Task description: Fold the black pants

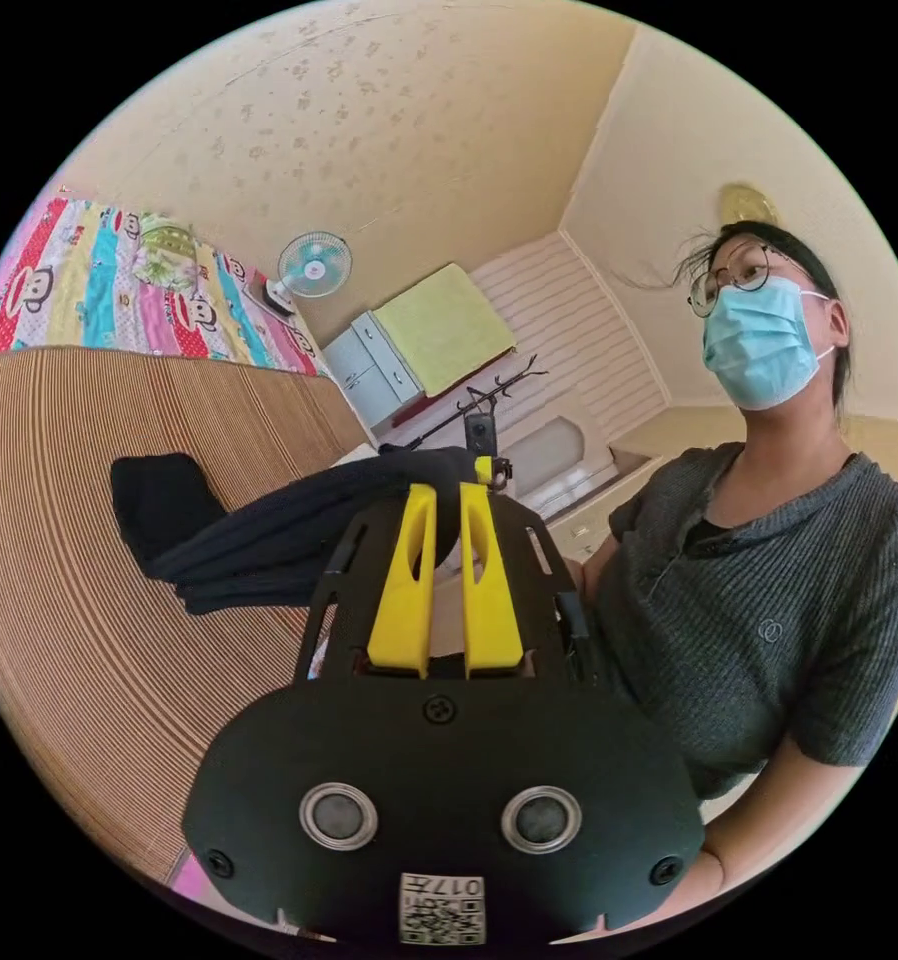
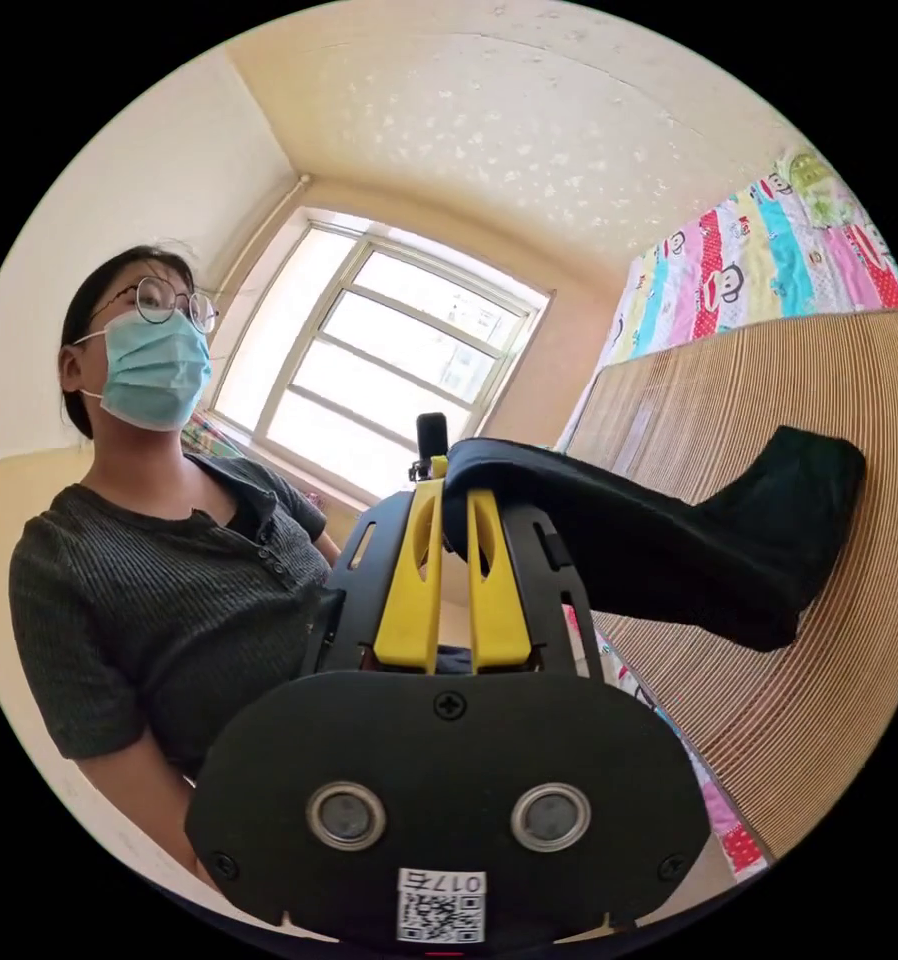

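Black cloth was the thing in both views: the black pants [image 1: 269, 540] ran from the centre of the left gripper view out toward the left of the frame, bunched and lifted at the near end, the far end lying on the ribbed straw mat [image 1: 89, 600]. Your left gripper [image 1: 447, 495] had its yellow jaws drawn narrow, nearly parallel, and the cloth sat at their tips; they looked to be pinched on its edge. Just past the tips, at centre frame, the other gripper's camera end showed beside the same bunch of cloth.

In the right gripper view the black pants [image 2: 669, 560] stretched from the centre to the right of the frame, the far end resting on the straw mat [image 2: 819, 700] at right. Your right gripper [image 2: 454, 490] also stood narrow, jaws close together, with the cloth's folded edge draped over the tips and caught between them. The other gripper's tip showed just above those jaws.

You showed as a person in a grey ribbed top [image 1: 769, 620] at the right of the left gripper view and at the left of the right gripper view. A striped cartoon bedsheet [image 1: 119, 290] lay beyond the mat at upper left. A small fan [image 1: 314, 265] stood near it. A window [image 2: 389, 350] filled the upper centre of the right gripper view.
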Available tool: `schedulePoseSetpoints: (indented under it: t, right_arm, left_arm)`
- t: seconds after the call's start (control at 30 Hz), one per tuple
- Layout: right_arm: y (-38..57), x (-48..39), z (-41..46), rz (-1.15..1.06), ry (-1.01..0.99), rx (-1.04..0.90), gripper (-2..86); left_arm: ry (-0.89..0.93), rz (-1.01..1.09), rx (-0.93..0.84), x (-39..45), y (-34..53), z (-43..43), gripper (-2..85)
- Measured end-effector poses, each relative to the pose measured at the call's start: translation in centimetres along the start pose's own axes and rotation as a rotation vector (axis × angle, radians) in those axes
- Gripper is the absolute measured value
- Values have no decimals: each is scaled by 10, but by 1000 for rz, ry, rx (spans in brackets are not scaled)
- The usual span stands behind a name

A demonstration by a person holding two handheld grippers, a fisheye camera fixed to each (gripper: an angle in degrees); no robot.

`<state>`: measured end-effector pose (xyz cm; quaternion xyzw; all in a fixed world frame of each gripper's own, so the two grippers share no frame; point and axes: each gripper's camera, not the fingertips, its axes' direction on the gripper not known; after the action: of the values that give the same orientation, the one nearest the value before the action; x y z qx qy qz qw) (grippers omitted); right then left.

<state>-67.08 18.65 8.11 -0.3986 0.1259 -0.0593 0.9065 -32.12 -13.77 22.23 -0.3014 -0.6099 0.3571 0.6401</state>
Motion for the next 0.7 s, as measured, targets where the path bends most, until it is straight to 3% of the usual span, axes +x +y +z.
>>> schedulePoseSetpoints:
  t: [0.17, 0.33, 0.43, 0.6, 0.7]
  right_arm:
    - [-16, -84, -5, -155, -47, 37, 6]
    - [-59, -110, -4, -196, 24, 67, 5]
    - [-91, -74, 4, -124, 163, 57, 5]
    - [-150, 51, 34, 42, 309, 4, 8]
    - [-174, 124, 62, 123, 405, -56, 10]
  left_arm:
    - [48, 189, 56, 120, -30, -17, 48]
    - [-37, 177, 135, 158, -72, -25, 50]
    - [-135, 71, 135, 124, -101, -20, 50]
    - [-239, -88, 84, 19, -141, -12, 50]
    - [-391, -142, 17, -45, -156, -6, 51]
